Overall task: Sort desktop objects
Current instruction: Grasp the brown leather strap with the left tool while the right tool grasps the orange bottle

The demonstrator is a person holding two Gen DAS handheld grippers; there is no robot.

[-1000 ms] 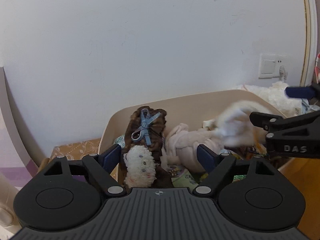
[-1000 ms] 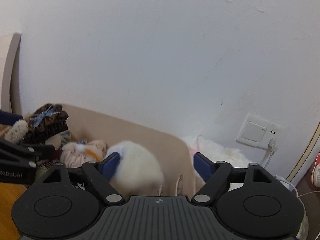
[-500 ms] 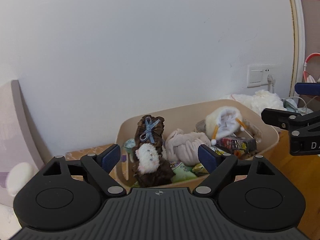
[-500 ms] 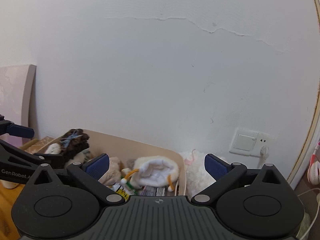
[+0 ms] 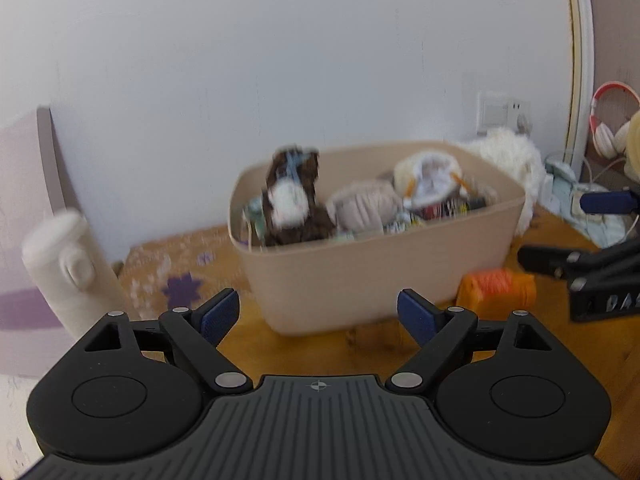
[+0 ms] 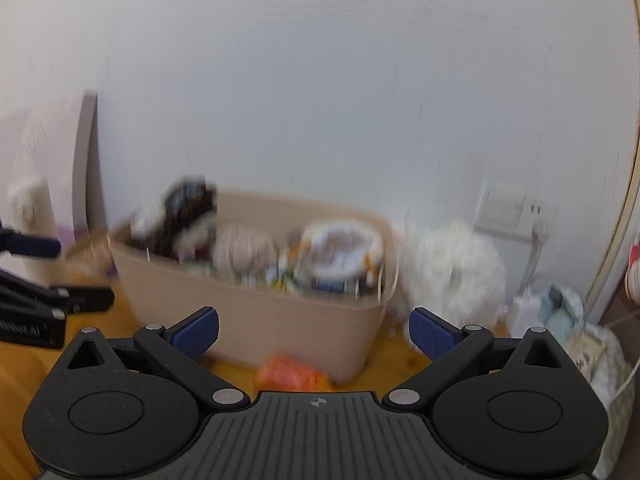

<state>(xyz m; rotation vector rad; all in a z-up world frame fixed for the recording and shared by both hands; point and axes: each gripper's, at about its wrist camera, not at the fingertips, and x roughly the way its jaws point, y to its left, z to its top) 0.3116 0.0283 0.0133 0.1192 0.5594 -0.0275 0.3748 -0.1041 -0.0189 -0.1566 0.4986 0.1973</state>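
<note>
A beige bin [image 5: 372,276] stands on the wooden desk, full of soft things: a brown plush with a blue bow [image 5: 294,196], a pink plush [image 5: 366,208] and a white pouch [image 5: 430,176]. It also shows in the right wrist view [image 6: 256,312]. An orange object [image 5: 496,290] lies on the desk at the bin's front right, and shows low in the right wrist view [image 6: 290,374]. My left gripper [image 5: 318,314] is open and empty, in front of the bin. My right gripper [image 6: 314,332] is open and empty, also set back from it.
A white fluffy item [image 6: 452,268] lies right of the bin below a wall socket [image 6: 504,210]. A white cylinder [image 5: 68,264] stands at the left. A patterned box [image 5: 176,272] sits behind the bin's left side. Headphones [image 5: 610,120] and bags lie at the far right.
Both grippers have pulled back and away from the bin. The right gripper let go of the white pouch, which now lies in the bin. The views are blurred by motion.
</note>
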